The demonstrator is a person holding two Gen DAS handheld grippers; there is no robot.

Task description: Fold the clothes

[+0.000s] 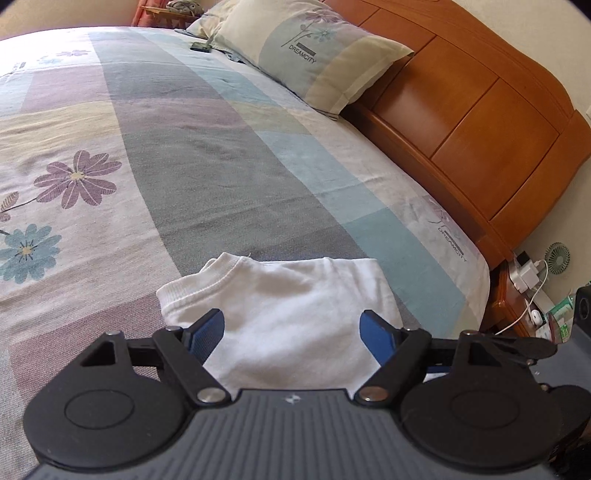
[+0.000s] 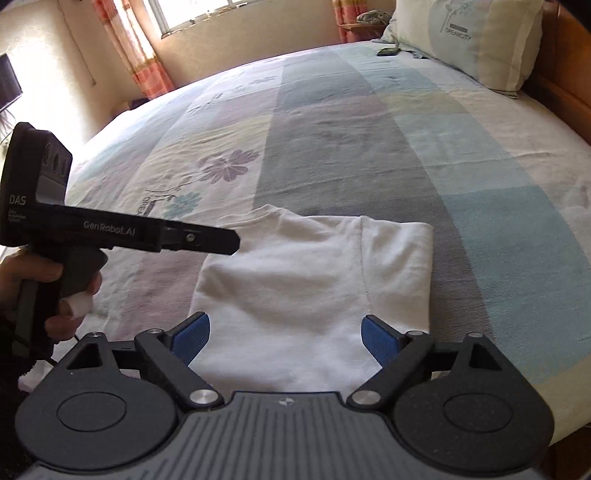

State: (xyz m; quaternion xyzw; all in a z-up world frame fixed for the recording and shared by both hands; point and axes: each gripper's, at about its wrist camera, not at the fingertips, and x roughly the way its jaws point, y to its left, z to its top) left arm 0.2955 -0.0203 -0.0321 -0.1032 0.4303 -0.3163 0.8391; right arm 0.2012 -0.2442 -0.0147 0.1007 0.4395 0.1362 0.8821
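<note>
A white T-shirt (image 1: 288, 314) lies folded into a rectangle on the bed, collar at its far left; it also shows in the right wrist view (image 2: 314, 280). My left gripper (image 1: 293, 332) is open and empty, hovering over the shirt's near part with its blue pads (image 1: 207, 332) apart. My right gripper (image 2: 286, 338) is open and empty over the shirt's near edge. The left gripper's black body (image 2: 122, 230) shows side-on in the right wrist view, its tip over the shirt's left collar area, held by a hand (image 2: 55, 295).
The bed has a striped floral sheet (image 1: 184, 166). A pillow (image 1: 306, 51) leans on the wooden headboard (image 1: 480, 122). A small dark object (image 1: 200, 46) lies near the pillow. A nightstand with chargers and cables (image 1: 528, 291) stands at the right. Curtains and a window (image 2: 177, 22) are beyond the bed.
</note>
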